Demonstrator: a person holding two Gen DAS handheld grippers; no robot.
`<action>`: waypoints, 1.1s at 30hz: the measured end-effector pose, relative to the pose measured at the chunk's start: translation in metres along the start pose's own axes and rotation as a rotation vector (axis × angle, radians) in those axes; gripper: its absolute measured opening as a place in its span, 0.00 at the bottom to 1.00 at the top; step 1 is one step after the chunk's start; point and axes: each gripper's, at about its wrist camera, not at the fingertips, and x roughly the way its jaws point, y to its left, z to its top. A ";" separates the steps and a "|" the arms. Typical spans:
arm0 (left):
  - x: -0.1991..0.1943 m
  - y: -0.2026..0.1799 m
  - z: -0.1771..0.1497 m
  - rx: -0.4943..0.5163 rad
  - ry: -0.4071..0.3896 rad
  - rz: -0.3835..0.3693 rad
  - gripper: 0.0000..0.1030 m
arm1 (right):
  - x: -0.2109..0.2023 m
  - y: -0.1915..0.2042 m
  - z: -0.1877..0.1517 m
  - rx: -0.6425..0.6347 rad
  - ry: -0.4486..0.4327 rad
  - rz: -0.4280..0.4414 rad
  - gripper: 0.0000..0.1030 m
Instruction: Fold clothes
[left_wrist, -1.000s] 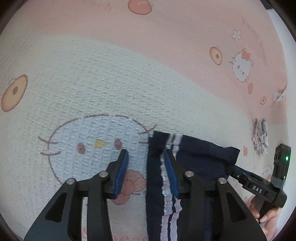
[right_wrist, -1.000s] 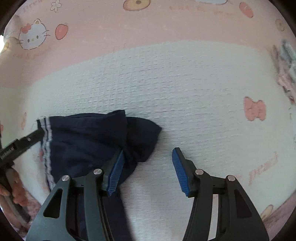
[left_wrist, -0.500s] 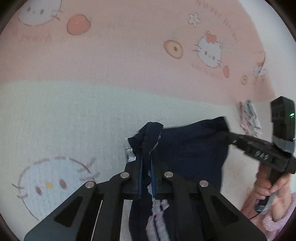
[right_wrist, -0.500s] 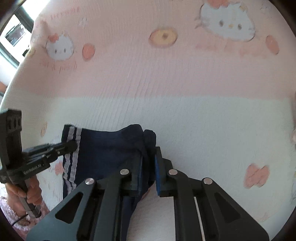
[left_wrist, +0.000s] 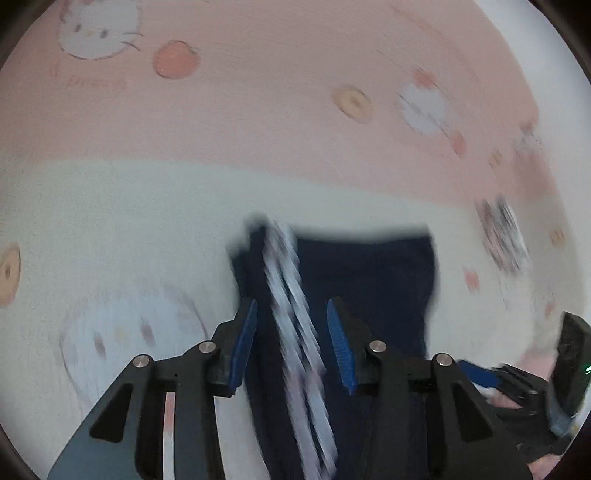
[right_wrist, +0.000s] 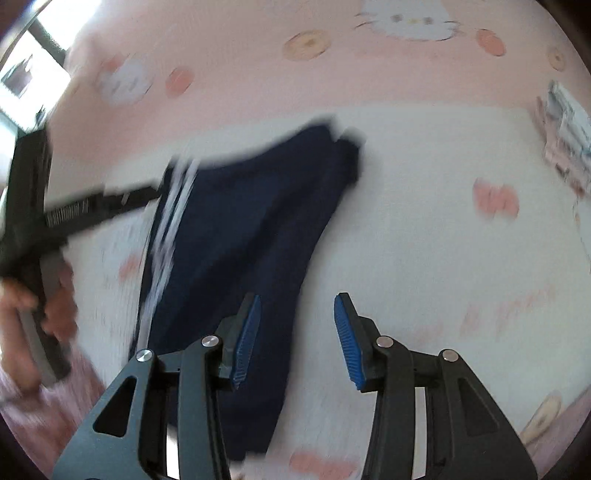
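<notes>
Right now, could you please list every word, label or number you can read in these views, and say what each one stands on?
"peach", faint pink script, partly blurred: on the pink blanket.
White lettering on the left gripper body: too blurred to read.
Pink script on the blanket's white part: too blurred to read.
Navy trousers: no text.

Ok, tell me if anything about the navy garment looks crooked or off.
The navy garment lies slanted across the blanket, its far corner bunched into a lump rather than flat. Both grippers, left and right, are open above it. Motion blur hides finer detail.
</notes>
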 end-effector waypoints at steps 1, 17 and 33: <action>-0.004 -0.003 -0.008 0.002 0.000 -0.002 0.40 | -0.012 -0.009 -0.028 -0.009 0.016 0.012 0.42; -0.006 -0.012 -0.069 0.048 0.087 0.206 0.42 | 0.025 -0.034 -0.143 -0.133 0.055 -0.127 0.42; -0.039 0.012 -0.083 -0.123 -0.008 -0.036 0.44 | -0.011 -0.078 -0.152 -0.022 -0.023 -0.050 0.45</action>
